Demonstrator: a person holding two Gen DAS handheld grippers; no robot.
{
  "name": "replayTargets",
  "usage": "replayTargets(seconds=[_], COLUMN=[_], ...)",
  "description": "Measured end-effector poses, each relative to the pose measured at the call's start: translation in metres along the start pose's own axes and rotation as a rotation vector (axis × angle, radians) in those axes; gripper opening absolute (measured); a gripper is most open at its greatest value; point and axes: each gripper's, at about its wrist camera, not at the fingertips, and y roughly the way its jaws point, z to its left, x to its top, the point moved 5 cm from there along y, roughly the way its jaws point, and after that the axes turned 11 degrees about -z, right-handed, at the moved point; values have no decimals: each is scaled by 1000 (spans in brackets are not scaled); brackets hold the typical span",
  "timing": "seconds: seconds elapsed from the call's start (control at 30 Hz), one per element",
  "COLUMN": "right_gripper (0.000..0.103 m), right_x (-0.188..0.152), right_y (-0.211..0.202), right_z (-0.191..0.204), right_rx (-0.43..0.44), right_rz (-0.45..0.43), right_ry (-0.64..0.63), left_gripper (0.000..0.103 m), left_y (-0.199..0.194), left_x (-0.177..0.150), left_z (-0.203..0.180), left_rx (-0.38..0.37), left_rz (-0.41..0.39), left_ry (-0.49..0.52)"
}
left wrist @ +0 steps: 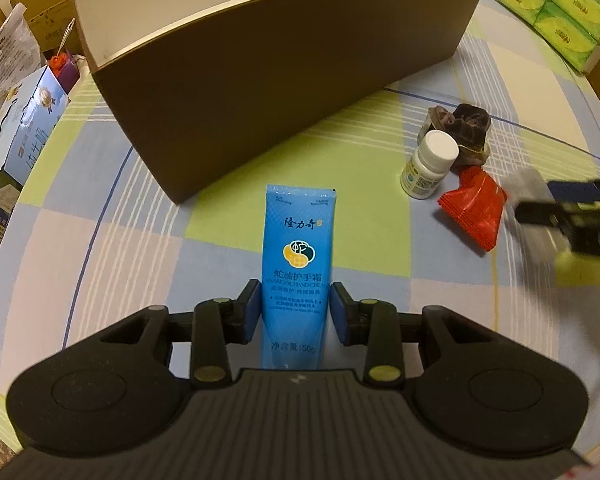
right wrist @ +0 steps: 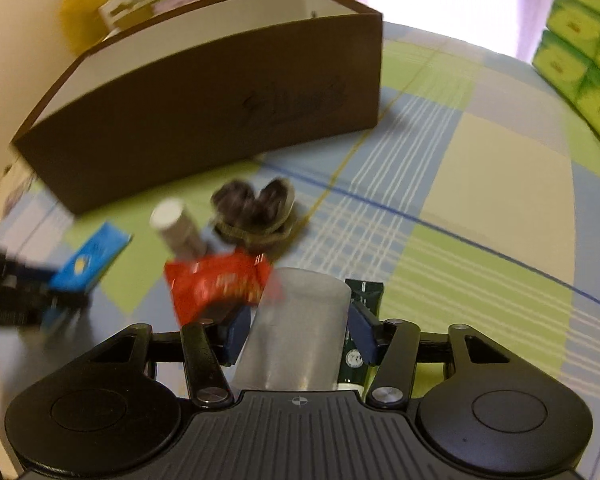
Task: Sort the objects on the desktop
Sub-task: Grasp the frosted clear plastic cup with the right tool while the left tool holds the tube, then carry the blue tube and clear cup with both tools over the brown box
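Blue hand-cream tube (left wrist: 296, 264) lies on the checked worktop (left wrist: 380, 232) between the left hand-held gripper (left wrist: 294, 308) pads, contact uncertain, while only the right-wrist view shows the right hand-held gripper (right wrist: 299, 334) clamping a frosted cup (right wrist: 296, 328) low and level beside a green tube (right wrist: 364, 320).

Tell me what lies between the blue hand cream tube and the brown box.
Nothing: in the left wrist view, only bare checked tablecloth lies between the hand cream tube and the brown box.

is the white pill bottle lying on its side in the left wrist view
No, the white pill bottle stands upright on the checked tablecloth, cap on top, beside the red packet.
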Motion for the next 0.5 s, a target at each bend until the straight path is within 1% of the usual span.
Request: replayTargets(seconds=[0.17, 0.33, 0.4, 0.43, 0.47, 0.5], right_gripper=[51, 52, 52, 52, 52, 52], right_x=[-19, -29, -32, -34, -34, -33], right_y=[-19, -28, -22, -18, -17, -16], right_z=[5, 14, 16, 16, 16, 18], right_rx=[41, 83, 93, 81, 75, 70], right_rz=[18, 15, 53, 62, 42, 35], right_ry=[-66, -96, -94, -84, -90, -101], left_gripper=[30, 31, 33, 34, 38, 38], left_y=[-3, -7, -7, -7, -7, -6], left_x=[-3, -9, -10, -10, -10, -9], left_z=[-7, -19, -22, -22, -23, -23], left_rx=[-23, -41, -46, -45, -48, -51], left_rz=[16, 22, 23, 23, 24, 24], left_ry=[4, 30, 37, 40, 41, 41])
